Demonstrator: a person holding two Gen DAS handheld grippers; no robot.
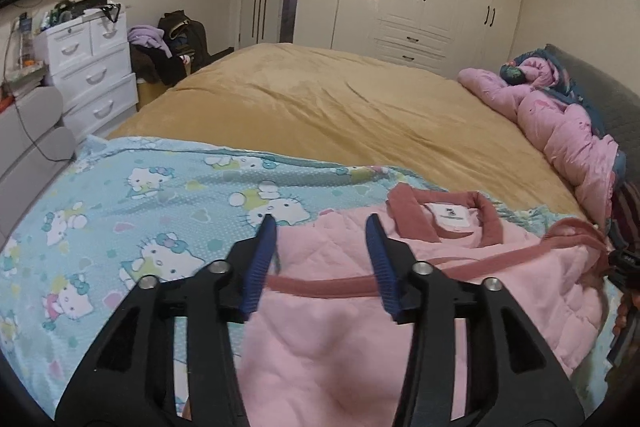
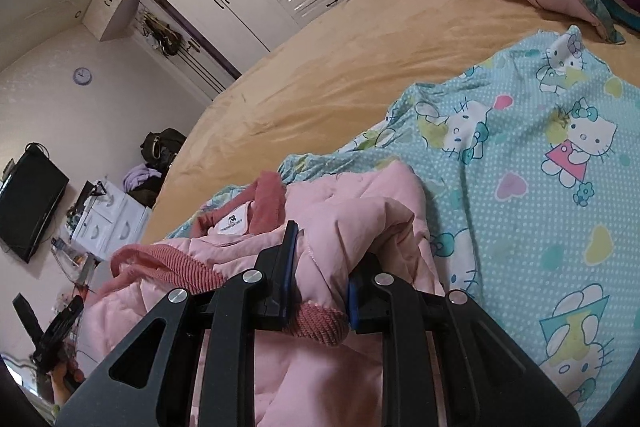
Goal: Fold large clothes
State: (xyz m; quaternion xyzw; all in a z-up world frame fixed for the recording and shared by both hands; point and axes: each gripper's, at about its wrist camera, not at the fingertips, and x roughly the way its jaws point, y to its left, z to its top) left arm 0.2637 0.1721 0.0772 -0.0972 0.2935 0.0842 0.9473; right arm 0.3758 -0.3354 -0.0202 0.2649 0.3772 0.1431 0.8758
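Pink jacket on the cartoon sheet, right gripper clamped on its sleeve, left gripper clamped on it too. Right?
Not quite. The left gripper is open above the jacket, gripping nothing, as the left wrist view shows. The right gripper does clamp the sleeve, and the jacket lies on the sheet.

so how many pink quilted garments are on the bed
2: the pink jacket on the cartoon sheet, bunched in the right claw; another pink padded garment by the headboard. More may be hidden.
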